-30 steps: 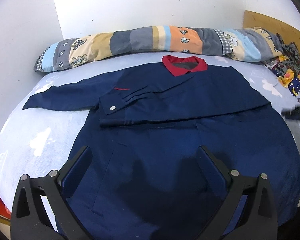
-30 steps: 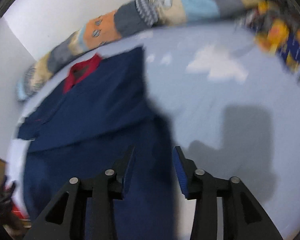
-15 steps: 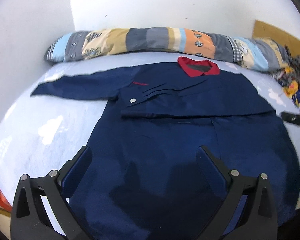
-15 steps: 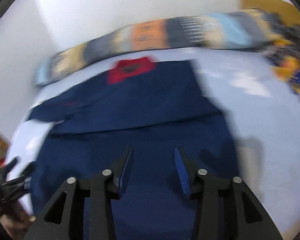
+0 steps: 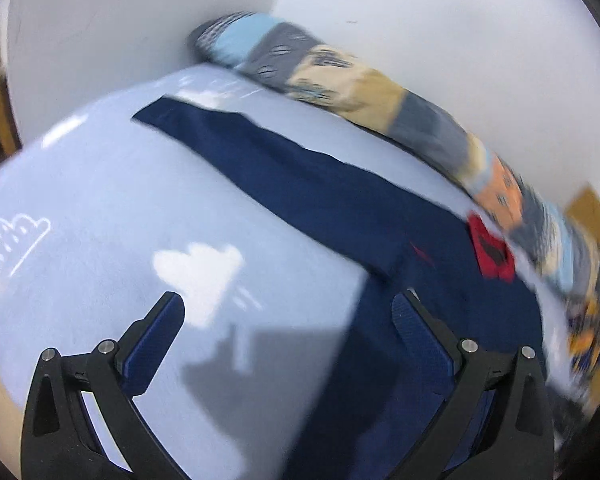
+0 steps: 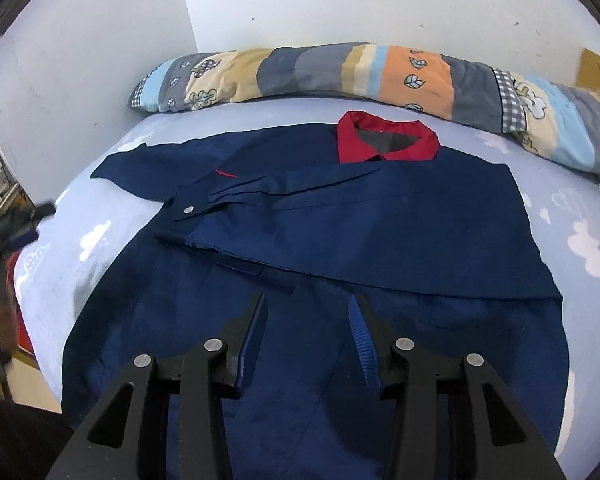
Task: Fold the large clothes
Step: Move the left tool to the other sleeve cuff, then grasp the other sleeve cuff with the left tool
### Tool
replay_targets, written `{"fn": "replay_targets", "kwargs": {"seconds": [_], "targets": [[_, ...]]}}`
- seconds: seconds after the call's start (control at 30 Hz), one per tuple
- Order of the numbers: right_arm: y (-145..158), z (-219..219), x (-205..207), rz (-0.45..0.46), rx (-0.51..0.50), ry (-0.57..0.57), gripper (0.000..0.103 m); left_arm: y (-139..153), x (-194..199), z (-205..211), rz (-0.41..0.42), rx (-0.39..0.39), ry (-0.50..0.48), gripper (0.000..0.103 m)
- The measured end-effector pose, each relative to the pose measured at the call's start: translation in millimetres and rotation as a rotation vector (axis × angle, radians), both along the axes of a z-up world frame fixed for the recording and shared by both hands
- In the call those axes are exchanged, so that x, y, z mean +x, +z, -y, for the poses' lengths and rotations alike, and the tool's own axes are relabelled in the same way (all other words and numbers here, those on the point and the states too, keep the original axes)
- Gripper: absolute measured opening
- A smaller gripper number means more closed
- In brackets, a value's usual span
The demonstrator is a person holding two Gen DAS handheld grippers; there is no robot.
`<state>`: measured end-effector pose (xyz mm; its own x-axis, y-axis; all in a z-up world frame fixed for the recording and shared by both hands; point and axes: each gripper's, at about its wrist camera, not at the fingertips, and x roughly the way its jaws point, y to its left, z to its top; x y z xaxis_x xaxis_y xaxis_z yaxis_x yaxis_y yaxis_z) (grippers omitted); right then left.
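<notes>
A navy jacket with a red collar lies flat on the bed. Its right sleeve is folded across the chest, cuff and silver snap at the left. Its left sleeve stretches out over the sheet toward the wall. My left gripper is open and empty, above the sheet beside the jacket's left edge. My right gripper is open and empty over the jacket's lower middle.
The light blue cloud-print sheet covers the bed. A long patchwork bolster lies along the white wall. A pile of patterned cloth sits at the far right. The bed's left edge drops off beside wooden furniture.
My left gripper has swung left, from over the jacket's hem to the sheet beside the outstretched sleeve. My right gripper has swung left, from the jacket's right edge to its middle.
</notes>
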<state>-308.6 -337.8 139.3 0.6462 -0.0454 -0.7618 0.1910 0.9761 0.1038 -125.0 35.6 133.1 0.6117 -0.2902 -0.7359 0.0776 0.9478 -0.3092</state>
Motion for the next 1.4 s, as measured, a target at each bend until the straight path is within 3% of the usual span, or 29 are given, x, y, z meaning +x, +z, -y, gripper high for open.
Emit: {"fn": "replay_targets", "kwargs": {"seconds": [0.17,0.23,0.3,0.4,0.5,0.67,0.77,0.97,1.0,1.03,1.1,1.23,1.4], "targets": [[8,11,-4,0.027,0.046,-0.001,0.045,-33,79,-58,-0.083,-0.124,0.187,0.103],[5,16,-3,0.016,0.065,-0.005,0.045,-45,103,-73,-0.114,-0.172,0.246,0.096],[3,20,-4,0.006,0.073,-0.009,0.045,-58,129,-87,-0.136,-0.271,0.268,0.094],[0,24,-4,-0.003,0.099,-0.013,0.045,-75,161,-99,-0.15,-0.346,0.312,0.079],[-5,26,-3,-0.017,0.13,-0.012,0.045,-93,188,-109,-0.158,-0.431,0.333,0.079],[-11,25,1,-0.037,0.106,-0.01,0.045,-113,228,-121,-0.12,-0.517,0.361,0.079],[-19,28,5,-0.056,0.094,-0.022,0.045,-118,247,-131,-0.053,-0.567,0.374,0.079],[-24,40,3,-0.044,0.141,-0.06,0.045,-121,294,-131,0.034,-0.535,0.329,0.078],[-24,41,3,-0.038,0.137,-0.065,0.045,-120,296,-130,0.045,-0.516,0.325,0.061],[-24,42,3,-0.032,0.129,-0.072,0.045,-120,298,-129,0.047,-0.517,0.318,0.009],[-25,45,3,-0.03,0.127,-0.087,0.045,-126,300,-131,0.042,-0.608,0.297,0.004],[-23,50,2,-0.018,0.159,-0.107,0.045,-107,287,-131,0.074,-0.534,0.303,0.004],[-12,53,-6,0.022,0.154,-0.122,0.045,-49,270,-119,0.141,-0.478,0.228,0.004]]}}
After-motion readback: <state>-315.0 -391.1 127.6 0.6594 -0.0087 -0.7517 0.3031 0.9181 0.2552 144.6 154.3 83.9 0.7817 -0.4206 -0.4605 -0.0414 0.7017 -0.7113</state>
